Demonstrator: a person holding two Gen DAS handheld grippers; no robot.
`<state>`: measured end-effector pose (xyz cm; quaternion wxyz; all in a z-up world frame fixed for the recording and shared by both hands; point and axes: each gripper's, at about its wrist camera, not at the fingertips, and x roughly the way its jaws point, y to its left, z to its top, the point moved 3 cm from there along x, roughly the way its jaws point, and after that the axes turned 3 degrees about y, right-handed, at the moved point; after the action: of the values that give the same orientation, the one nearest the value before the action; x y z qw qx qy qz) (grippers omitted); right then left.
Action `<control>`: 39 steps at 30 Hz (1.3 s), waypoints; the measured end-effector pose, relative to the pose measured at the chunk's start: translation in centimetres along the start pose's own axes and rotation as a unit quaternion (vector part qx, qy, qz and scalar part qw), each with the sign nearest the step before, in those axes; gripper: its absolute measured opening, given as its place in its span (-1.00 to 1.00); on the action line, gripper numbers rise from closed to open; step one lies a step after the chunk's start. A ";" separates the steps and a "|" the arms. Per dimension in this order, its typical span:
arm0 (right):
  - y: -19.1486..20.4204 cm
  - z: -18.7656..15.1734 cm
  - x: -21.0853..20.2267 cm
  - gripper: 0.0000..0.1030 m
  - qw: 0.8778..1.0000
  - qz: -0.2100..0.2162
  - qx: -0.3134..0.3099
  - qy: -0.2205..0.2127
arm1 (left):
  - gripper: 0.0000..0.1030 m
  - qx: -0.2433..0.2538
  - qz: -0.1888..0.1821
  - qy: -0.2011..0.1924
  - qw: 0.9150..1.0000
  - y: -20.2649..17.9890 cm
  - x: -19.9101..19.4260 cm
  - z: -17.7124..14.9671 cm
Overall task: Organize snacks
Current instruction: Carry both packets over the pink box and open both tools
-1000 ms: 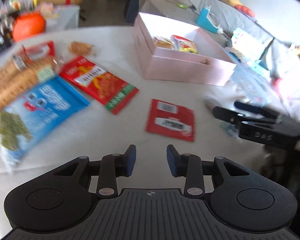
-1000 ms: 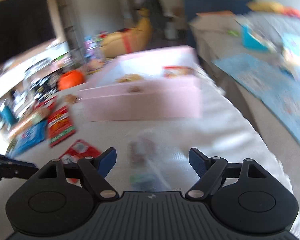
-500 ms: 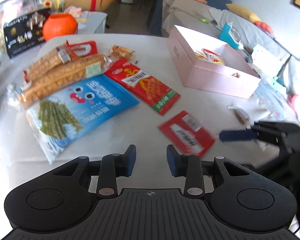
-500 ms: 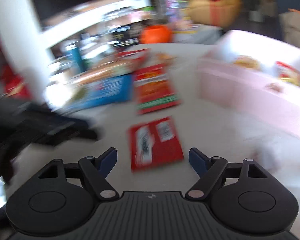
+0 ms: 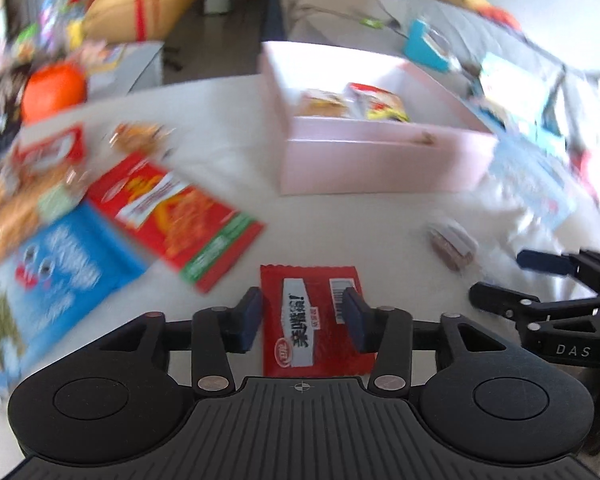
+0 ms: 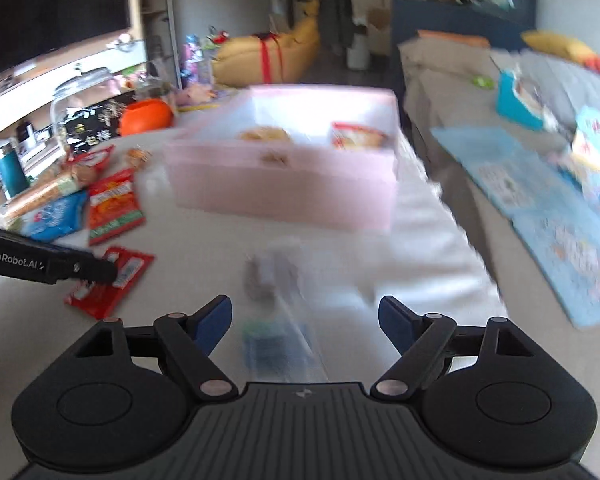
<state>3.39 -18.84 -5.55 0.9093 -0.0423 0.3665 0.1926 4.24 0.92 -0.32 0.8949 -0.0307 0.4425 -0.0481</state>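
Left wrist view is showing the left gripper (image 5: 300,316) hanging just over a small red packet (image 5: 310,316) that is lying flat on the white table (image 5: 340,224); the jaws are opening, and the packet is sitting between the blue pads (image 5: 250,318) with neither pad pressing on it. Ahead and to the left of this claw a larger red snack bag (image 5: 172,220) is lying, and a blue bag (image 5: 52,276) is lying further left, both blurred. Ahead and to the right a small clear-wrapped snack (image 5: 452,242) is resting near the right gripper (image 5: 508,276), which is reaching in from the right edge. Further ahead a pink box (image 5: 380,160) is standing open with a few packets inside.

Right wrist view is showing the right gripper (image 6: 306,318) with its jaws opening and standing wide apart, above a blurred clear-wrapped snack (image 6: 274,312) lying on the table (image 6: 420,272); the pads are not touching it. To the left of this claw the left gripper's dark finger (image 6: 60,266) is hanging over the small red packet (image 6: 108,284). Beyond, the pink box (image 6: 284,188) is sitting straight ahead, with the red snack bag (image 6: 114,204) off to its left.
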 end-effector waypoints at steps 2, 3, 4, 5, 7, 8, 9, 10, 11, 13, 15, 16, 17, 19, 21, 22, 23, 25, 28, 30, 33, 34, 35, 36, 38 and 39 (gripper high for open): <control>-0.1 -0.5 0.3 0.62 1.000 0.000 0.003 -0.003 | 0.02 0.030 0.014 -0.003 0.999 -1.1 0.1 0.1; 0.0 -0.5 0.3 0.65 1.000 0.000 0.001 -0.003 | 0.09 0.036 0.016 -0.003 0.999 -1.3 0.2 0.1; 0.0 -0.5 0.3 0.66 1.000 0.000 0.001 -0.004 | 0.21 0.038 0.014 0.002 0.999 -1.5 0.4 0.1; -0.1 -0.5 0.4 0.69 1.000 0.001 0.002 -0.001 | 0.24 0.041 0.011 0.006 0.999 -1.6 0.6 0.0; -0.1 -0.6 0.1 0.75 1.000 0.003 0.001 0.001 | 0.26 0.059 0.019 0.002 0.998 -2.0 0.6 -0.3; -0.1 -0.7 0.1 0.77 1.000 0.005 -0.001 0.002 | 0.26 0.063 0.022 0.000 0.998 -2.1 0.6 -0.3; 0.0 -0.7 0.2 0.79 1.000 0.008 0.000 0.005 | 0.26 0.064 0.021 0.000 0.998 -2.2 0.6 -0.4; 0.1 -0.7 0.2 0.81 1.000 0.009 -0.002 0.006 | 0.26 0.065 0.019 0.001 0.998 -2.0 0.6 -0.3; 0.2 -0.8 0.2 0.85 1.000 0.011 -0.005 0.008 | 0.26 0.065 0.015 0.001 0.998 -1.8 0.6 -0.3; 0.4 -0.7 0.5 0.94 1.000 0.015 -0.014 0.013 | 0.25 0.071 0.010 0.000 0.997 -1.7 0.4 -0.5; 0.8 -0.8 0.6 1.00 0.999 0.016 -0.034 0.023 | 0.24 0.081 0.010 -0.003 0.997 -1.6 -0.2 -1.1; 1.1 -0.8 0.6 1.00 0.999 0.012 -0.044 0.025 | 0.24 0.086 0.009 -0.005 0.996 -1.5 -0.5 -1.6; 1.0 -0.8 0.6 1.00 0.999 0.017 -0.045 0.027 | 0.24 0.088 0.009 -0.008 0.996 -1.4 -0.9 -2.1; 0.8 -0.7 0.6 1.00 0.998 0.023 -0.046 0.031 | 0.24 0.085 0.006 -0.008 0.996 -1.0 -1.6 -2.9; 0.9 -0.4 0.7 1.00 0.998 0.024 -0.052 0.037 | 0.24 0.079 0.002 -0.008 0.997 -0.6 -2.2 -3.6; 1.0 -0.2 0.9 1.00 0.997 0.027 -0.054 0.042 | 0.24 0.075 -0.001 -0.007 0.997 -0.4 -2.4 -3.9; 1.1 0.0 1.0 1.00 0.997 0.028 -0.053 0.046 | 0.24 0.073 -0.003 -0.007 0.997 -0.2 -2.6 -4.1; 1.2 0.7 1.6 1.00 0.998 0.023 -0.042 0.050 | 0.24 0.068 -0.008 -0.008 0.998 0.0 -2.9 -4.4; 1.5 1.7 2.2 0.68 0.999 0.009 -0.020 0.046 | 0.24 0.063 -0.014 -0.009 0.998 0.3 -3.1 -4.6; 2.2 2.1 1.9 -0.32 0.998 0.006 -0.031 0.046 | 0.24 0.064 -0.015 -0.009 0.998 0.3 -3.1 -4.6; 3.0 2.8 0.3 -0.32 0.998 0.032 -0.035 0.046 | 0.23 0.063 -0.020 -0.011 0.998 0.3 -3.3 -4.7; 3.1 2.9 -0.5 -0.32 0.998 0.032 -0.038 0.037 | 0.22 0.060 -0.029 -0.013 0.998 0.3 -3.5 -4.6; 3.1 3.1 -1.2 -0.33 0.998 0.029 -0.041 0.029 | 0.22 0.056 -0.041 -0.020 0.997 0.2 -3.8 -4.4; 3.0 3.3 -2.0 -0.33 0.999 0.027 -0.042 0.020 | 0.22 0.055 -0.049 -0.029 0.997 0.2 -4.2 -4.1; 2.4 4.1 -3.7 -0.33 0.999 0.029 -0.033 -0.002 | 0.21 0.056 -0.054 -0.055 0.995 0.0 -5.3 -2.9; 2.0 4.7 -4.7 -0.33 0.999 0.032 -0.025 -0.016 | 0.21 0.055 -0.058 -0.069 0.994 0.1 -6.0 -2.2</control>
<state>2.57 -17.49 1.22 0.9072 -0.0497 0.3479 0.2313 -1.11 1.65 3.03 0.9195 -0.0100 0.3736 -0.1219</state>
